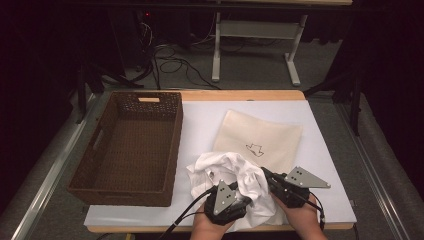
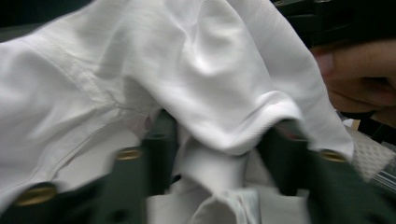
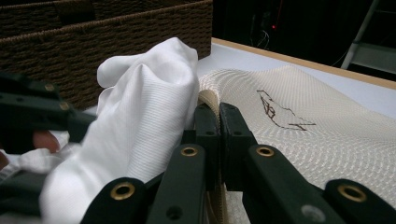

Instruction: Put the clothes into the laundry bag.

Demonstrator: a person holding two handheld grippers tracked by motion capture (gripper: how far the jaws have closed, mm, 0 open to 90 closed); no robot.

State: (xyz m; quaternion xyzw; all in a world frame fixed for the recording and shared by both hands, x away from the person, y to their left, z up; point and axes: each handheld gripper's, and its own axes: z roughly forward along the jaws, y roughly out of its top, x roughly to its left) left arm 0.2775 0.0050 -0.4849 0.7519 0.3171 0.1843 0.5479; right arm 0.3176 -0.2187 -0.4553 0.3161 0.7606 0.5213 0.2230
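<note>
A crumpled white garment [image 1: 227,167] lies bunched at the front of the table, partly over the near edge of a cream mesh bag [image 1: 267,132] with a dark line drawing on it. My left gripper [image 1: 244,194] is buried in the garment [image 2: 187,70]. Folds drape over its jaws, a thick wad fills the gap between them, and the tips are hidden. My right gripper [image 3: 218,112] is shut on the bag's rolled near edge [image 3: 208,99], with the garment [image 3: 149,102] heaped against its left jaw. In the high view it [image 1: 266,175] points left from the person's right hand.
A deep brown wicker basket [image 1: 176,145] stands to the left on the white table cover, its wall [image 3: 116,37] just behind the garment. The table's wooden front edge runs under the person's hands. Cables and a white table frame [image 1: 216,50] sit on the floor beyond.
</note>
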